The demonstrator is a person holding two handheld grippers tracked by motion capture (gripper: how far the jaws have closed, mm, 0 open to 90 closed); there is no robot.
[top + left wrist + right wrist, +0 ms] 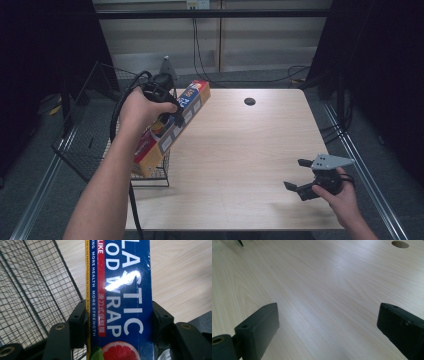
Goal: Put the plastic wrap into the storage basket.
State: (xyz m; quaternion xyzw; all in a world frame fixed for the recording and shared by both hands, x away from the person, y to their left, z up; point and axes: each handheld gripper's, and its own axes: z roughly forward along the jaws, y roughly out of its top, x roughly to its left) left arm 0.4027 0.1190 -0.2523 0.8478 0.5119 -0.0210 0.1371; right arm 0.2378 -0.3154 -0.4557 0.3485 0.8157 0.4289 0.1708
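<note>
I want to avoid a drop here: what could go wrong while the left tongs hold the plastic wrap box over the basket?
1. The left tongs grip the long plastic wrap box near its middle, tilted; it might pivot or slip.
2. Its lower end is close to the wire basket rim and could catch there.
3. The right tongs are open and far away, so they likely cannot help.

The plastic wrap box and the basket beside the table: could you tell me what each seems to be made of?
The plastic wrap box looks like glossy printed cardboard: sharp folded edges and a bright glare streak across the lettering. The basket appears to be dark metal wire, probably coated: thin rods crossing in a fine, open grid.
</note>
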